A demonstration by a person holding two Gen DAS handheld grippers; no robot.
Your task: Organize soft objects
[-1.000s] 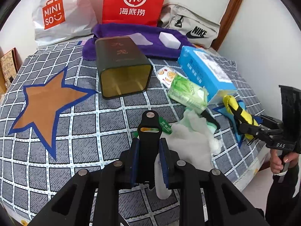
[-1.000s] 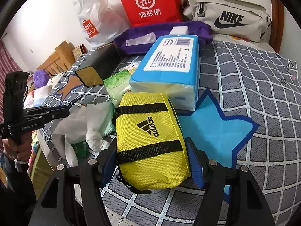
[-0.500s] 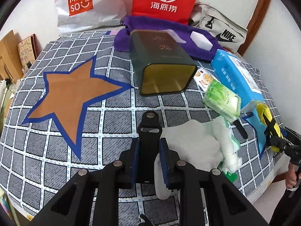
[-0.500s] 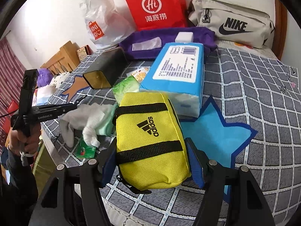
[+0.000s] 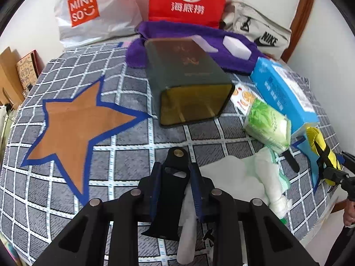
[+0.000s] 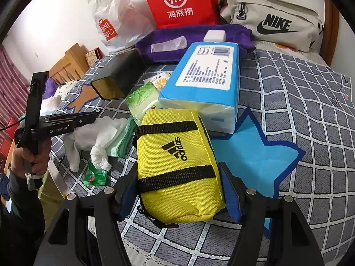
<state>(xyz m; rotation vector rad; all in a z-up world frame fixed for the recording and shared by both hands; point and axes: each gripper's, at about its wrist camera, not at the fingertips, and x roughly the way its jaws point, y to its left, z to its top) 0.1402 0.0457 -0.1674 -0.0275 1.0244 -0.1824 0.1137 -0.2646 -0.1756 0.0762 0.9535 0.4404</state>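
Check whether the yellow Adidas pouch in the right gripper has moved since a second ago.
No. The yellow pouch sits between the right gripper pads as before, its top edge by the blue tissue pack, beside the blue star.

"adidas" on yellow pouch point(image 6: 177, 166)

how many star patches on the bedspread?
2 visible. Orange star lies on the spread's open side, left of the dark box. Blue star sits under the yellow pouch and blue tissue pack. More may be hidden.
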